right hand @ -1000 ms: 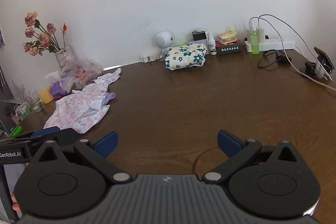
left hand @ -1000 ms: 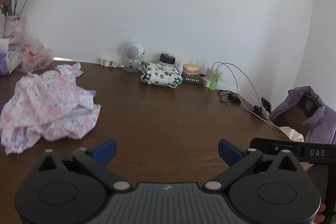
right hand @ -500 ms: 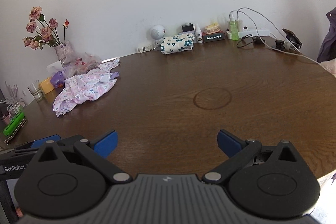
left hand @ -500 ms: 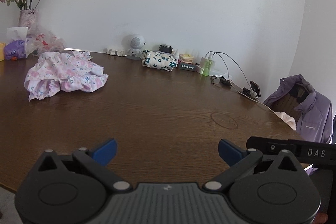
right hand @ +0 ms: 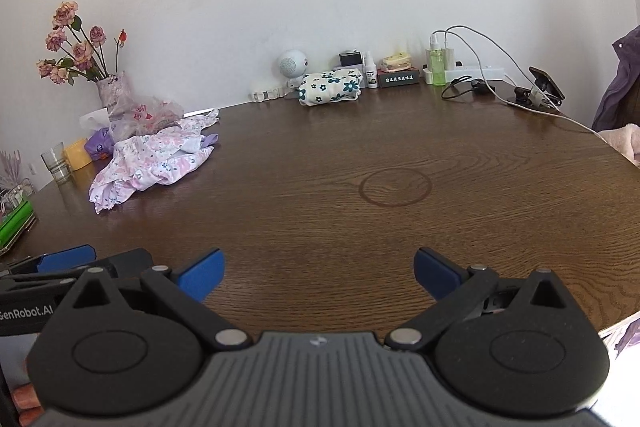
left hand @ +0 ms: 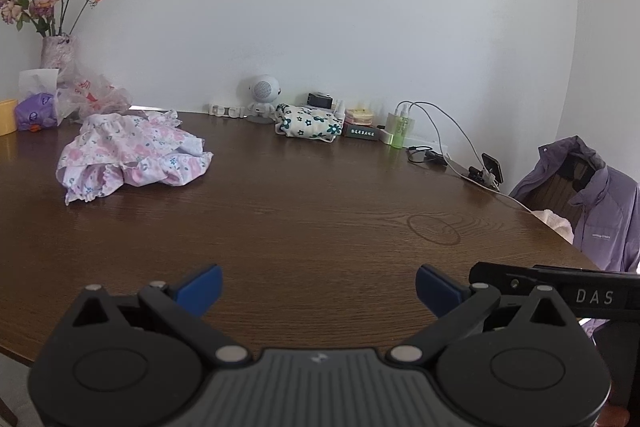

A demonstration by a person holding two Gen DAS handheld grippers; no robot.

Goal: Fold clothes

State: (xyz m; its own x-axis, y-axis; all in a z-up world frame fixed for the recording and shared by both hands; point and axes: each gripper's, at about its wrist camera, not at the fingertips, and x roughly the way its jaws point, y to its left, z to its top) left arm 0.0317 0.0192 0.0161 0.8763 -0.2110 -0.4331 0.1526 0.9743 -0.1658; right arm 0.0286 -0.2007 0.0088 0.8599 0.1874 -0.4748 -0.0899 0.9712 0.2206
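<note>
Both grippers sit at the near table edge, holding nothing. Left gripper point(left hand: 318, 289) has its blue fingers point(left hand: 202, 287) spread wide over bare wood; right gripper point(right hand: 318, 273) likewise wide apart, empty. They are side by side: the right one's black body shows at the right edge of the left view, the left one at the left edge of the right view. Pink floral garment point(left hand: 132, 153) lies crumpled on the brown table point(left hand: 320, 211), far left, well apart from both grippers. Folded blue-flower cloth point(left hand: 310, 121) sits far centre by the wall, beside a white speaker point(left hand: 262, 93). Flower vase point(right hand: 110, 91) far left, behind the garment. Purple jacket point(left hand: 600, 199) hangs on a chair at right.
</note>
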